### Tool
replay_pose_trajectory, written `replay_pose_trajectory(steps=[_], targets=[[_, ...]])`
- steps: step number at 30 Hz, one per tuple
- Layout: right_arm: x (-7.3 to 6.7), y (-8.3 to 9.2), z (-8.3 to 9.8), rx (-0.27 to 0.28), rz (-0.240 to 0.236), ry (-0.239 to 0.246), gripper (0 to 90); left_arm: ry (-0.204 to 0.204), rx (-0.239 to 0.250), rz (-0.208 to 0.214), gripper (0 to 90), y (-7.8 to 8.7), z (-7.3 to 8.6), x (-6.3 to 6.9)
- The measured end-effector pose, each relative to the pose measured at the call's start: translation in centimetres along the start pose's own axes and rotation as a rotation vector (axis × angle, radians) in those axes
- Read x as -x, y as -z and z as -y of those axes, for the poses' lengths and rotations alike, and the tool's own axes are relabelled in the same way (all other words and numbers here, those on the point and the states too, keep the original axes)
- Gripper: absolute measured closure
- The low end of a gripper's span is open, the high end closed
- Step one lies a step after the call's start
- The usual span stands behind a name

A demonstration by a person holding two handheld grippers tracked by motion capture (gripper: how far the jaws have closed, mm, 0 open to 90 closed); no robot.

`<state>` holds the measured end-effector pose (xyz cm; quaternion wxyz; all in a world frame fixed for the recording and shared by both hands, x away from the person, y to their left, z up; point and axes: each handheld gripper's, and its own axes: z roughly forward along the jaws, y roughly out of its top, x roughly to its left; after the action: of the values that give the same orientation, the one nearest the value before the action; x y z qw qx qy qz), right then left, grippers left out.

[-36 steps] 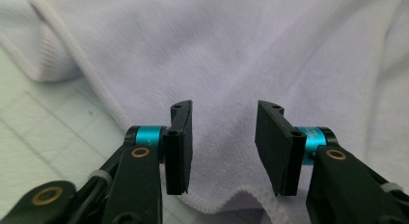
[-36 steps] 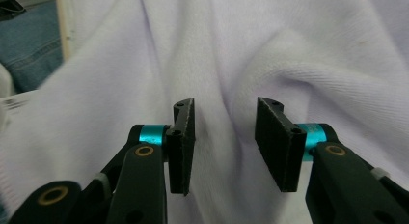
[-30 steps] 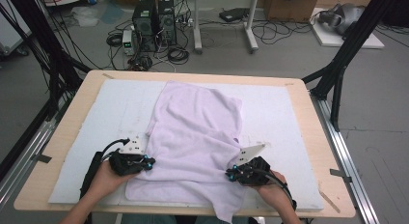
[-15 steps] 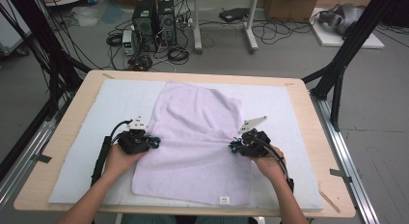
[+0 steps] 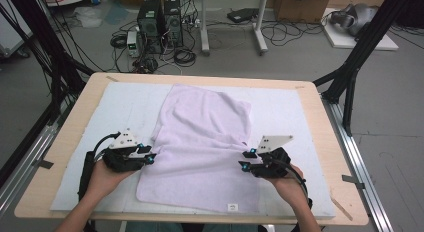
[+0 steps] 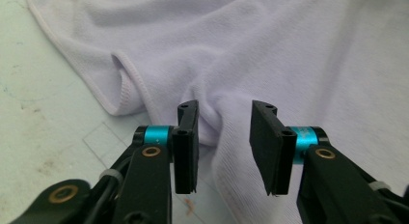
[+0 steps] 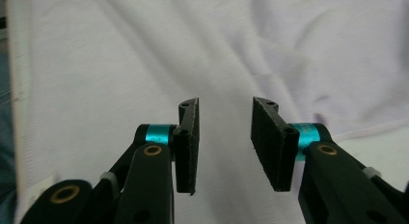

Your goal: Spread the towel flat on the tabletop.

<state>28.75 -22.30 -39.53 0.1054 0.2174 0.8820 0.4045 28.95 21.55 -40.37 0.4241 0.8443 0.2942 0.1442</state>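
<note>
While both jaws have just opened off the lilac towel (image 5: 205, 142), pale mat (image 5: 90, 127), wooden table (image 5: 325, 117), cabled floor.

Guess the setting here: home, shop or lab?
Most likely a robotics lab: desktop computers and loose cables on the bare floor, black rig struts around a wooden table, and a lilac towel on it.

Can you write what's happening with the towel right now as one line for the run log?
towel: flat on mat, near half folded up | left gripper: jaws just opening, nothing gripped | right gripper: jaws just opening, nothing gripped
</note>
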Motion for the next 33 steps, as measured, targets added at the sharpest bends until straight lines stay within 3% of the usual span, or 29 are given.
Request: replay_pose_trajectory(steps=[4,5,9,12,15,22,26,30,33], targets=[[-1.3,-1.4,0.9,-0.047,-0.043,0.012,60.6,-0.034,-0.008,0.042,54.6,-0.3,0.7,1.1],[-1.5,-1.7,1.1,-0.055,-0.053,0.013,59.9,-0.056,-0.030,0.053,53.6,-0.6,0.9,1.4],[-1.9,-2.7,1.7,-0.080,-0.076,0.008,58.9,-0.070,-0.041,0.093,48.1,-1.5,1.4,1.9],[-1.9,-3.4,2.0,-0.096,-0.081,0.009,58.9,-0.088,-0.073,0.101,49.7,-2.2,1.8,2.0],[-1.9,-4.1,2.2,-0.113,-0.085,0.011,59.3,-0.116,-0.125,0.111,56.0,-3.2,2.2,2.2],[-1.6,-4.2,2.4,-0.094,-0.079,-0.016,70.0,-0.103,-0.063,0.126,69.7,-3.2,2.9,2.4],[-1.5,-4.3,2.3,-0.096,-0.088,-0.021,79.7,-0.101,-0.069,0.135,83.9,-3.2,2.8,2.3],[-1.6,-4.3,2.1,-0.110,-0.101,-0.006,86.3,-0.075,-0.075,0.142,86.6,-3.1,2.6,2.3],[-1.8,-4.2,1.9,-0.117,-0.111,0.001,86.6,-0.080,-0.074,0.137,86.7,-2.5,2.6,2.8]])
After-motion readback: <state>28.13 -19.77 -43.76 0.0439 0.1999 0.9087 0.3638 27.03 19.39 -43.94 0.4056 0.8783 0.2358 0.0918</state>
